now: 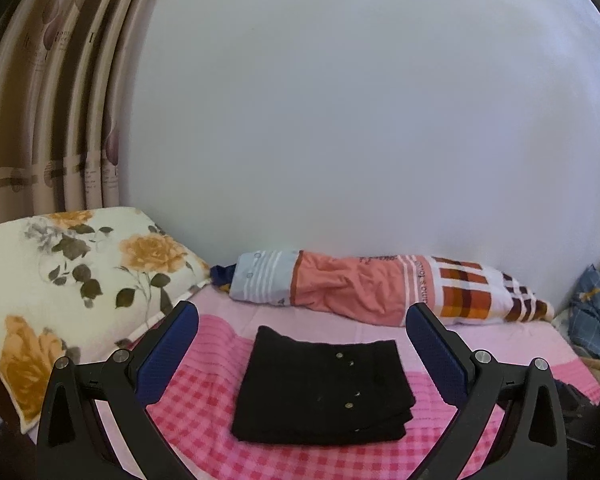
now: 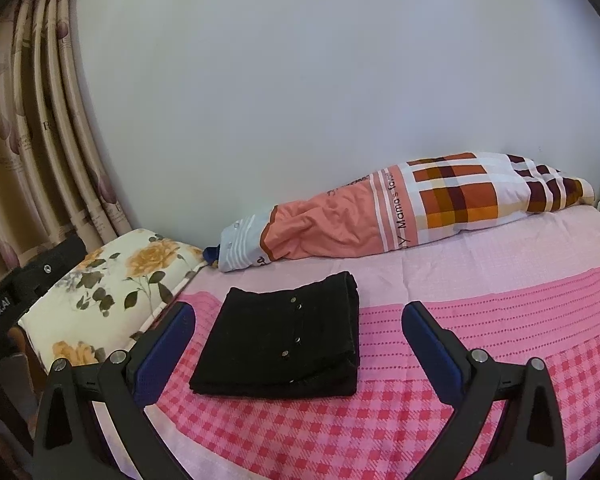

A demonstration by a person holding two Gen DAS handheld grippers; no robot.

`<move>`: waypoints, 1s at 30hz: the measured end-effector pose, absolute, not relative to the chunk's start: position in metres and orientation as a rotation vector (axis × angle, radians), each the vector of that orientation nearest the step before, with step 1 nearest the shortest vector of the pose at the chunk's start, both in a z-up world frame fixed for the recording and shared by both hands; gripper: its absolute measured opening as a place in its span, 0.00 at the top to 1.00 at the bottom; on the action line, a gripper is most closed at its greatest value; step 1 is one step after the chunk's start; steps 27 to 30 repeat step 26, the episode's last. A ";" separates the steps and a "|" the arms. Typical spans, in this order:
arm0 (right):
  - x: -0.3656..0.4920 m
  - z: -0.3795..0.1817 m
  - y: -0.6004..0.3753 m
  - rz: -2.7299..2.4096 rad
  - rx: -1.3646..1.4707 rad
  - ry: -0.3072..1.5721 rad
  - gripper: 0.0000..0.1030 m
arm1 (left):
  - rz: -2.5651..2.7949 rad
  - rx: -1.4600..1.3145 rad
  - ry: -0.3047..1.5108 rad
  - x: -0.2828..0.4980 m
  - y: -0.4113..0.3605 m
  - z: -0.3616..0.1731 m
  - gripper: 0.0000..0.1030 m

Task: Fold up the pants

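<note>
Black pants (image 1: 324, 392) lie folded into a compact rectangle on the pink checked bed sheet (image 1: 204, 412), with small metal buttons showing on top. My left gripper (image 1: 302, 316) is open above them, its blue-padded fingers (image 1: 168, 356) spread wide on either side with nothing held. In the right wrist view the same folded pants (image 2: 284, 340) rest left of centre. My right gripper (image 2: 298, 312) is open too, raised over the sheet (image 2: 480, 288), empty. The other gripper's black body (image 2: 16, 304) shows at the far left.
A floral pillow (image 1: 72, 292) lies at the left head of the bed. A long bolster in orange, plaid and striped fabric (image 1: 380, 288) runs along the white wall. Curtains (image 1: 52, 100) hang at the left. Blue patterned cloth (image 1: 596, 312) sits at the right edge.
</note>
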State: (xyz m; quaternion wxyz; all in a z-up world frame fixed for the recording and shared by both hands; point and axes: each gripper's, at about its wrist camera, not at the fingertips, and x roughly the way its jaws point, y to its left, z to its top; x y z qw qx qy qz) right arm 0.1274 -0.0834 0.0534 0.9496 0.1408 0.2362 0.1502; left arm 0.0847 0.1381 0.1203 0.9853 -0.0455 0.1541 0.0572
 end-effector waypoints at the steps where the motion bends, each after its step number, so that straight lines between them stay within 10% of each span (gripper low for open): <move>1: 0.127 0.053 -0.084 0.306 0.287 0.483 0.01 | 0.121 -0.083 0.313 0.085 0.138 0.119 0.00; 30: 0.135 0.041 -0.080 0.322 0.285 0.551 0.01 | 0.109 -0.028 0.370 0.093 0.128 0.100 0.00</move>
